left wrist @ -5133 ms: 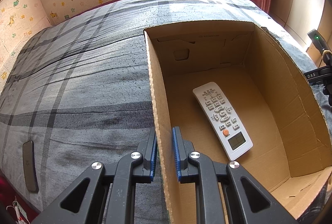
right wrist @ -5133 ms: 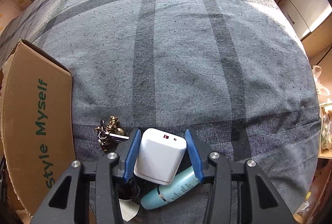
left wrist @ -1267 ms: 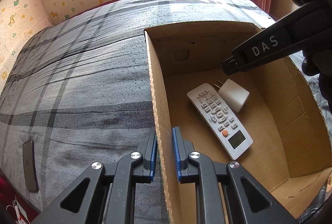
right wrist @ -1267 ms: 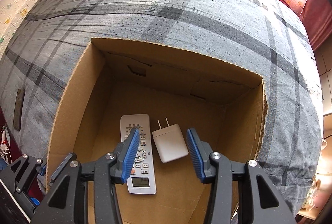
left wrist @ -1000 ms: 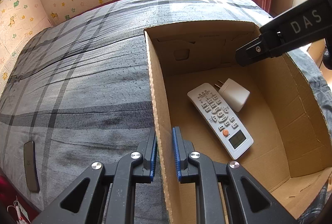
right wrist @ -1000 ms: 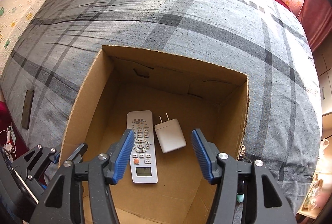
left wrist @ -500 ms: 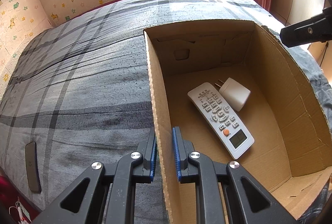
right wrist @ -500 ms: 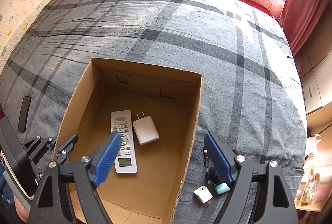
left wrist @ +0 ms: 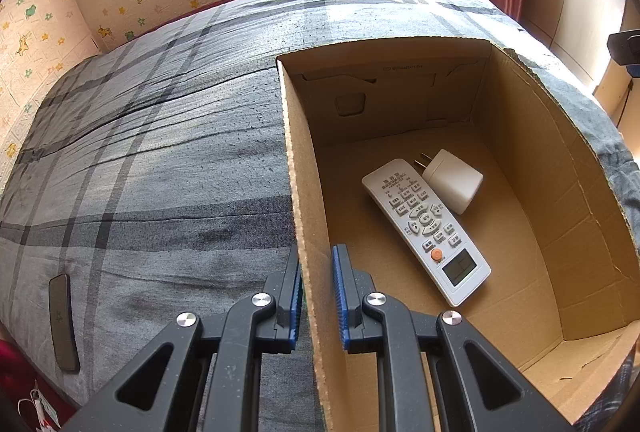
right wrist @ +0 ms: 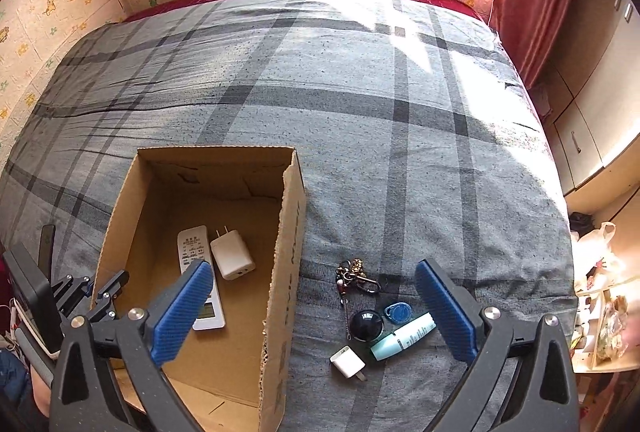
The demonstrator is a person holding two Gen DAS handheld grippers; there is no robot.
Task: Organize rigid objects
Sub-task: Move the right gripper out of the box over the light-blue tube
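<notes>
Both tongs frame the cardboard box [right wrist: 294, 232]: the left gripper [left wrist: 316, 296] is clamped on the box's left wall, while the right gripper [right wrist: 314, 312], empty, has just been spreading its jaws wide above the box's right wall. Inside the box, the remote [left wrist: 426, 228] lies flat, its long axis running from the near side toward the far wall, screen end nearest the left gripper. A white charger [left wrist: 452, 180] touches the remote's far end, prongs toward the far wall. Right of the box, on the grey plaid bedspread [right wrist: 360, 104], lie keys [right wrist: 356, 276], a black round thing [right wrist: 366, 326], a blue tag [right wrist: 398, 312], a teal tube [right wrist: 402, 336] and a small white plug [right wrist: 347, 362]. Beyond the box the bedspread lies open to the window wall.
</notes>
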